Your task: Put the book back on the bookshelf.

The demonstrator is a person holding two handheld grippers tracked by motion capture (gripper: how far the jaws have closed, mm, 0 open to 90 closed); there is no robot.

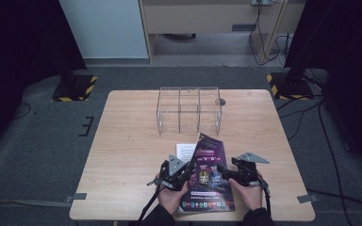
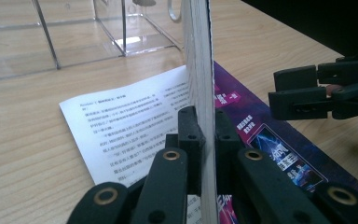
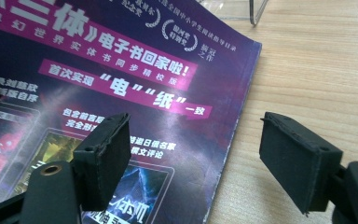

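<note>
My left tongs (image 2: 207, 135) are nearest, clamped on the raised edge of the purple magazine (image 1: 209, 174), which lies at the table's (image 1: 122, 155) near edge, left of centre-right. That lifted sheaf hides part of the white printed sheet (image 2: 126, 126) beneath. My right tongs (image 3: 205, 154) stand apart over the magazine's right border, gripping nothing. The clear acrylic organiser (image 1: 188, 110) near the far edge holds nothing I can make out.
</note>
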